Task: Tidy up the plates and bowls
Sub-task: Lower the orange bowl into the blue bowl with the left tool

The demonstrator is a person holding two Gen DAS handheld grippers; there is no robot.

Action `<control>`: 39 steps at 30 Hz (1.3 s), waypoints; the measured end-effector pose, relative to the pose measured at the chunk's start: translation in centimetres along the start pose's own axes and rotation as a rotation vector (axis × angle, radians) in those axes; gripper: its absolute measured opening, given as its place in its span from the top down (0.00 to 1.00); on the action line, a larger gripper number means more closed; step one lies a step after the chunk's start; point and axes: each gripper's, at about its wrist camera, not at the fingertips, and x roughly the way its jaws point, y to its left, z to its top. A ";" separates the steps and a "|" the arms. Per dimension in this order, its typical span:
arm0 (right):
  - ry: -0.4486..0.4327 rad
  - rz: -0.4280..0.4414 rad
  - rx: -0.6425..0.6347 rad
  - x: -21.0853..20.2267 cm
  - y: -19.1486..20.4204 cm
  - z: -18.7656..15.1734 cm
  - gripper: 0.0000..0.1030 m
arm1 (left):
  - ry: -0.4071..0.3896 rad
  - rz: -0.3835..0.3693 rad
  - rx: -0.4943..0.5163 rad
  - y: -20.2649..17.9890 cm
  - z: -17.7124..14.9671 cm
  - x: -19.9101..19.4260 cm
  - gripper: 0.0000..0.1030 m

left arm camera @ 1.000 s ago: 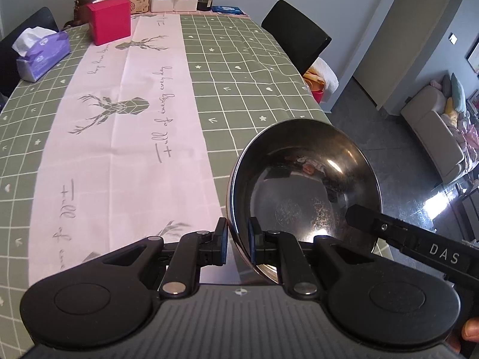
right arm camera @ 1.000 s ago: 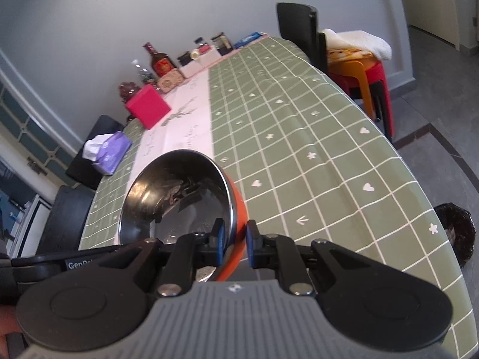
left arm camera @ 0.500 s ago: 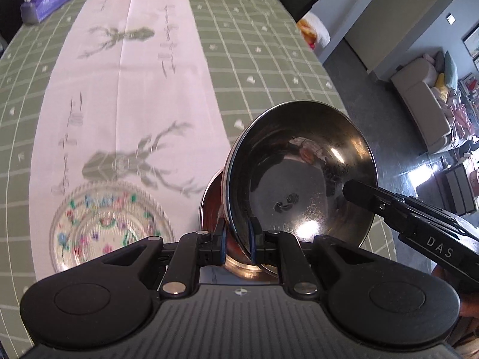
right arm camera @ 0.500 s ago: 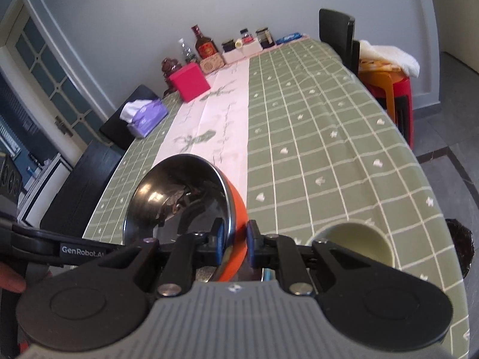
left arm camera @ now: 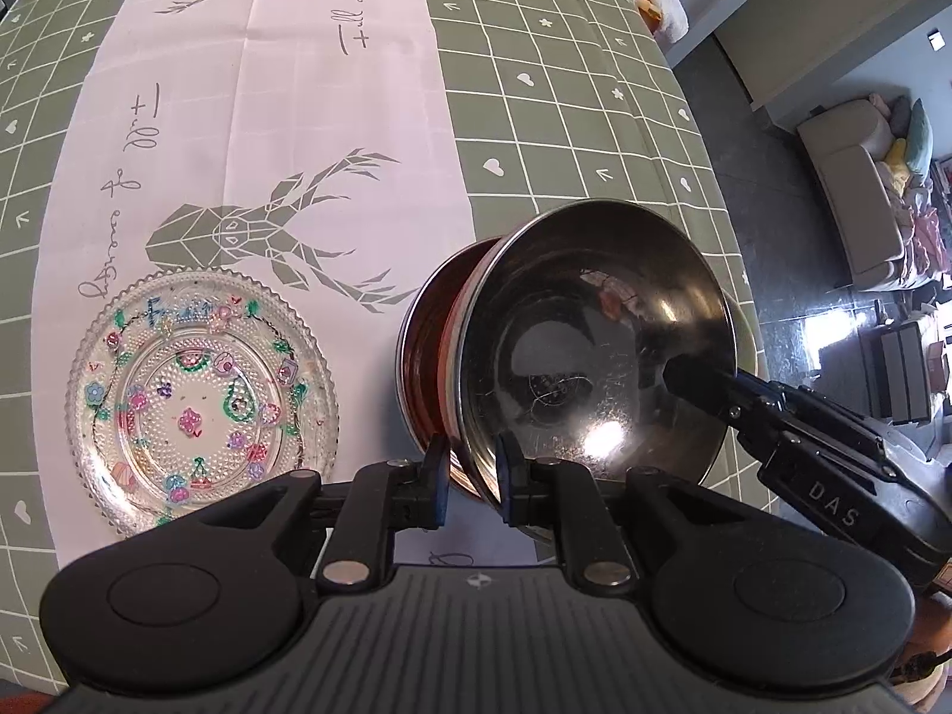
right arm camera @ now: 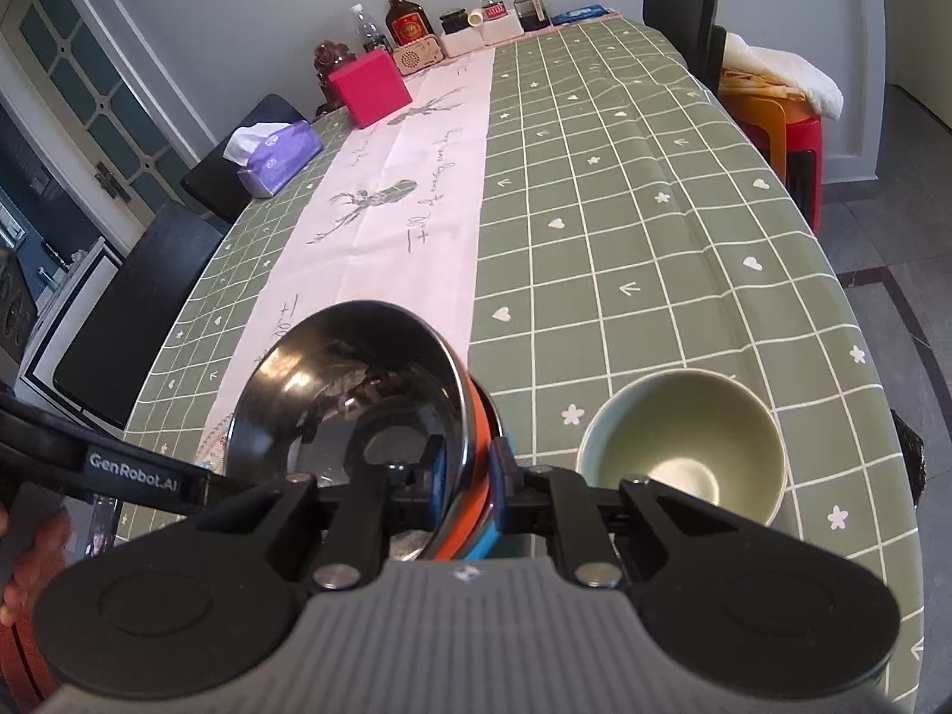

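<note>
Nearest: left gripper [left arm camera: 470, 479] pinched on the near rim of the steel bowl [left arm camera: 595, 357], right gripper [right arm camera: 467, 485] pinched on the opposite rim at about three o'clock. Bowl held tilted over a second steel bowl [left arm camera: 425, 357] on the table. At nine o'clock, glass plate [left arm camera: 199, 401] flat on the runner; green bowl [right arm camera: 684, 446] just beside. Likely risk: thin rim slipping from either pinch, or uneven lowering jamming the nest.

"DAS" is printed on the right gripper [left arm camera: 702, 384], "GenRobot.AI" on the left gripper [right arm camera: 143, 467] (the table runner [left arm camera: 285, 89] script can't be made out).
</note>
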 end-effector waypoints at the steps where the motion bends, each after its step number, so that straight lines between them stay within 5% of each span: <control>1: 0.004 0.000 0.005 0.1 -0.1 0.0 0.88 | 0.003 0.001 -0.003 0.0 0.1 0.0 0.83; 21: 0.031 -0.026 0.015 0.7 -0.2 0.1 0.86 | 0.063 -0.017 -0.017 0.7 0.4 0.7 0.82; 39: 0.085 0.102 0.246 1.5 -3.7 1.0 0.87 | -0.064 -0.051 -0.039 1.4 1.2 -0.4 0.82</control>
